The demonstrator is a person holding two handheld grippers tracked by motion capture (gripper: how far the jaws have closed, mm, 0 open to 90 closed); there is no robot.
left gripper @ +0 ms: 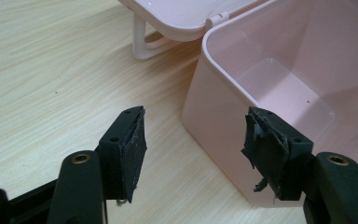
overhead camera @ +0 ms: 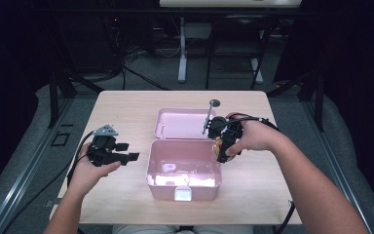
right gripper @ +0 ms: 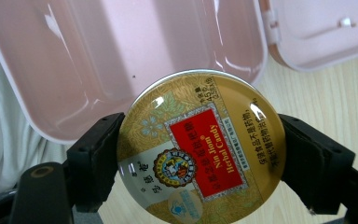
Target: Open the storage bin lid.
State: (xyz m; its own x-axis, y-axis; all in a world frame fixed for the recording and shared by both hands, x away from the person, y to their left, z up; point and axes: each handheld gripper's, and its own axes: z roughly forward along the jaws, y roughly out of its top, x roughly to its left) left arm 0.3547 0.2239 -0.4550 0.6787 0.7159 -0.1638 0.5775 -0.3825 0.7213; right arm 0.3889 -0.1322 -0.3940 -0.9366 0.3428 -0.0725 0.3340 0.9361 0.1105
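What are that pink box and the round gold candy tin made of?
The pink box looks like glossy moulded plastic: smooth thin walls, soft glare, a moulded hinge. The candy tin, clamped in the right gripper, seems to be printed metal, judging by its bright rim and sharp highlights, though that is not certain.

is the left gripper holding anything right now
No, the left gripper stands open with nothing between its jaws, beside the outer wall of the pink box.

The box (overhead camera: 182, 170) is set at the centre of the table (overhead camera: 126, 105), its lid (overhead camera: 182, 123) laid flat at twelve o'clock. The candy tin (overhead camera: 218, 145) is held at the box's two o'clock corner.
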